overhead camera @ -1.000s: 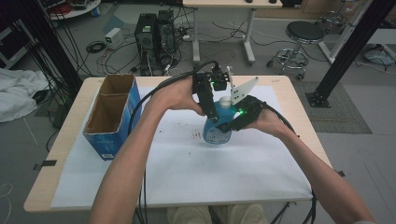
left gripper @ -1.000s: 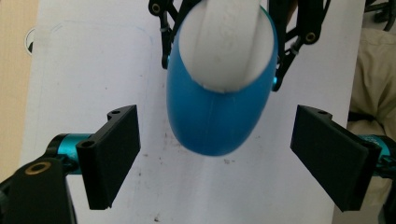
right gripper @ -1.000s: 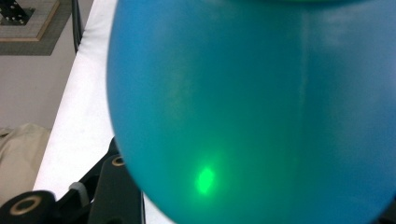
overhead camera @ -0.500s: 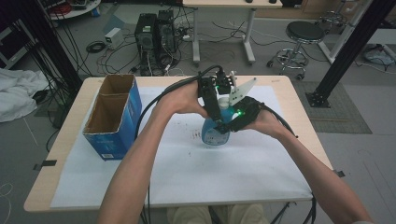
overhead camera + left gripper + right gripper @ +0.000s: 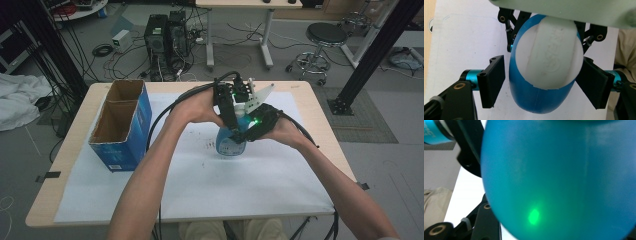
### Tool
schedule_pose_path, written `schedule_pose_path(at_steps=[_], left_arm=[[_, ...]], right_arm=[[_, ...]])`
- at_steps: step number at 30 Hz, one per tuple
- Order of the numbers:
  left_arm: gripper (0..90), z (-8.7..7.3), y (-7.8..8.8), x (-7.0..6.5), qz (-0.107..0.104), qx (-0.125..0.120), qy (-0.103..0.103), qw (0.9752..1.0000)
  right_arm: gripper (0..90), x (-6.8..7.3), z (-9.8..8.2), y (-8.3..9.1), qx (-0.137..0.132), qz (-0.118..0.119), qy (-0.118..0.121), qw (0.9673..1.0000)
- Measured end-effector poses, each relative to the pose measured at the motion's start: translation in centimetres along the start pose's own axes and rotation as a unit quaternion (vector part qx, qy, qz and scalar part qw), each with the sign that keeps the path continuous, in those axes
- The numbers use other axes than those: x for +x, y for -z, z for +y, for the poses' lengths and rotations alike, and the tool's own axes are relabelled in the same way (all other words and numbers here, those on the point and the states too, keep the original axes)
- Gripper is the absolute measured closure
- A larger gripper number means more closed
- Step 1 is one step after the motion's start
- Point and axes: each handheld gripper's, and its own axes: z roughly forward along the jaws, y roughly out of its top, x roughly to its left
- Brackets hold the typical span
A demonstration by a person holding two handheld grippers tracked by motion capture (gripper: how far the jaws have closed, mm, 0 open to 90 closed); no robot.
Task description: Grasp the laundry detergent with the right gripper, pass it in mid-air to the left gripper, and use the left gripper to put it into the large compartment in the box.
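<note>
**Two grippers at a blue bottle, mid-table**

**Position of the work item.** The blue bottle [image 5: 230, 144] stands upright on the white sheet [image 5: 250, 190] that covers the table [image 5: 60, 195]. It sits directly below and between both tools. In the left gripper view the bottle [image 5: 536, 100] shows a white face [image 5: 549, 57] with raised lettering, framed by the blue body.

**Left gripper.** The left gripper [image 5: 231, 112] comes in from above and from the bottle's far-left side, jaws pointing down. In the left gripper view the left gripper [image 5: 541, 82] has one black pad [image 5: 495, 80] on each side of the bottle. The jaws have just been closing, with the bottle between them, and now stand at a middling width. The pad on the view's right [image 5: 594, 86] lies against or just at the bottle wall; the other pad stands just beside the wall with a thin gap showing. A firm clamp cannot be confirmed from these frames.

**Right gripper.** The right gripper [image 5: 250, 131] reaches in from the bottle's right, level with its upper body, a green lamp lit on its housing. In the right gripper view the bottle [image 5: 559, 177] lies hard against the lens, with a green reflection on it. The jaws are closed around the bottle.

**Surroundings.** An open blue cardboard box [image 5: 122, 127] stands well apart from the left gripper, on its outer side, near the table's left edge.
</note>
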Motion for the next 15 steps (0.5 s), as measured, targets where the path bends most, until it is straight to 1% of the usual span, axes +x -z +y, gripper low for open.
schedule_pose_path(at_steps=[7,8,11,15], left_arm=[[30.5,0.03,-0.09,-0.05,-0.001,-0.001,-0.002,1.0],[30.6,0.01,-0.15,-0.08,-0.001,-0.002,-0.001,1.0],[31.5,-0.03,-0.16,-0.05,0.001,0.0,-0.004,1.0],[33.1,-0.07,-0.23,-0.12,-0.001,0.001,-0.004,1.0]], right_arm=[[47.0,0.04,0.01,-0.11,0.002,0.002,-0.001,1.0],[46.9,0.01,0.0,-0.18,0.001,0.001,0.002,1.0],[47.0,0.03,0.01,-0.24,0.002,0.001,0.001,1.0],[47.0,0.03,0.02,-0.31,0.002,0.002,0.002,1.0]])
